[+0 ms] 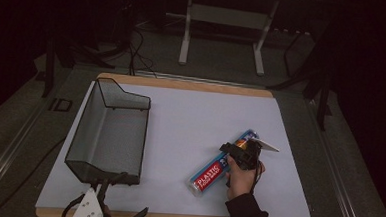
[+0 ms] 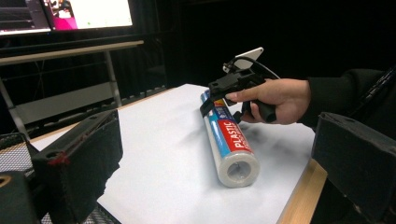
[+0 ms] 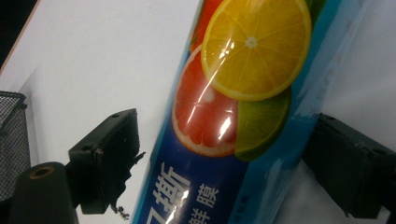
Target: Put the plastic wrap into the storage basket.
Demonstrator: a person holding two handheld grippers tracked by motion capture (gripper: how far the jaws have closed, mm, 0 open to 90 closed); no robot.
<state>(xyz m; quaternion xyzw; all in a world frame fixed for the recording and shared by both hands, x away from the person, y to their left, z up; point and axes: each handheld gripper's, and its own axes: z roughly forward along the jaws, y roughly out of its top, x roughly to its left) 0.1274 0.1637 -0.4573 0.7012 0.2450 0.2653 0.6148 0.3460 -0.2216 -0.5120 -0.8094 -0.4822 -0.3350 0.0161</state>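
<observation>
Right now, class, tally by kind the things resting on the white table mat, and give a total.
Rolls of plastic food wrap: 1
Black mesh baskets: 1
Total: 2

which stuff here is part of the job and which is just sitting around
In the job:
- blue plastic-wrap roll printed with citrus slices
- right gripper, jaws either side of the roll
- black wire-mesh basket

Lying about:
- left gripper, idle beside the basket
- white metal stand behind the table
</observation>
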